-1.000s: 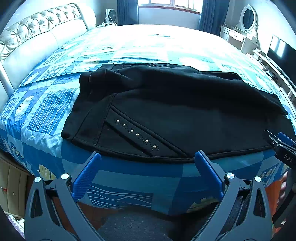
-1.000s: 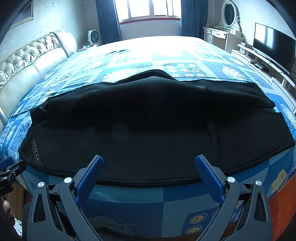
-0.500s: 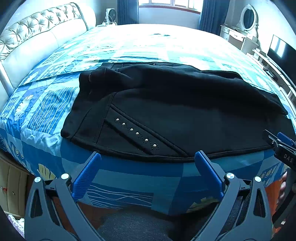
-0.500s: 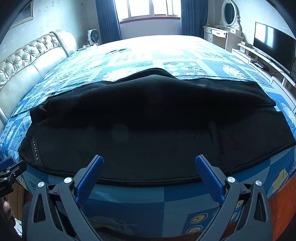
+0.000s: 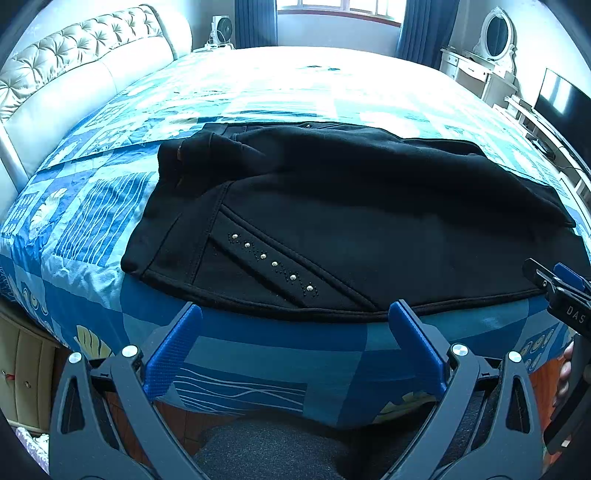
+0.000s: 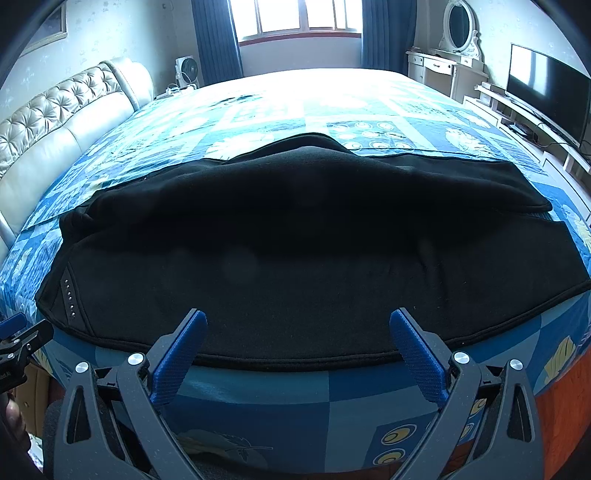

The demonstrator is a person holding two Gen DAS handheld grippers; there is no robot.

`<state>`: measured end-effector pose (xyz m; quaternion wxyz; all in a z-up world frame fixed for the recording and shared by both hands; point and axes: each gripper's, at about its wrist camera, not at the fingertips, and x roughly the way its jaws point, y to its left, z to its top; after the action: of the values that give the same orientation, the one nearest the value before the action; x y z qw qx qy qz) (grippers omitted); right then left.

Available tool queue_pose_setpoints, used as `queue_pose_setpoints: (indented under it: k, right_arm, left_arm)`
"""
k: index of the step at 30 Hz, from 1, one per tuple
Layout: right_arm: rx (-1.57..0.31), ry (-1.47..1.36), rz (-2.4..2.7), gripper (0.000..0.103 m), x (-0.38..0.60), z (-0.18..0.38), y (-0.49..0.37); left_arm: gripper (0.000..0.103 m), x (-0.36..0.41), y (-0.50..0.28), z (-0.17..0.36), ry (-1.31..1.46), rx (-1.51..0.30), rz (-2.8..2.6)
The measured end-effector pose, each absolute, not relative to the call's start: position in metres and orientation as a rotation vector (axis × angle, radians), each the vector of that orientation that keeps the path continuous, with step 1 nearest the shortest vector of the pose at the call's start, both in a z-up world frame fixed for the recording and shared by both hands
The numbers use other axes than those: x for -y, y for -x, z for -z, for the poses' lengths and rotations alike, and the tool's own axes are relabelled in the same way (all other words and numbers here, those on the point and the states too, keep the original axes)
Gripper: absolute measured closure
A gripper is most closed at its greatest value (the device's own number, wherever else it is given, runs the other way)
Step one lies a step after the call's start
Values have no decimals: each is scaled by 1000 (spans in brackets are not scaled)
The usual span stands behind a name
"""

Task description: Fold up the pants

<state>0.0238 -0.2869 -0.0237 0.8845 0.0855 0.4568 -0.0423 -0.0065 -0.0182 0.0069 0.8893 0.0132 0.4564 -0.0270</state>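
Black pants [image 5: 332, 221] lie spread across the near part of the bed, with a studded pocket trim [image 5: 273, 264] toward the waist end on the left. The pants also fill the right wrist view [image 6: 314, 258], legs running to the right. My left gripper [image 5: 295, 314] is open and empty, just short of the pants' near hem by the studs. My right gripper [image 6: 297, 319] is open and empty, its fingertips at the near hem around mid-leg. The right gripper also shows at the right edge of the left wrist view [image 5: 557, 284].
The bed has a blue patterned quilt [image 5: 92, 221] and a padded cream headboard [image 5: 74, 66] on the left. A dresser with an oval mirror [image 6: 458, 33] and a TV [image 6: 546, 92] stand along the right wall. A fan [image 6: 184, 70] stands by the window.
Both grippers stay open and almost still. The left view has crept very slightly, with the pants' near hem a touch higher in frame.
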Motion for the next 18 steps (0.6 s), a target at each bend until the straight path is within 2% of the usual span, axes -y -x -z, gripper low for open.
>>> queue_pose_setpoints:
  k: [18]
  right_arm:
    - [-950,-176,87,4,284,26,-24]
  left_arm:
    - [2,19,7,-5,-35,-951,60]
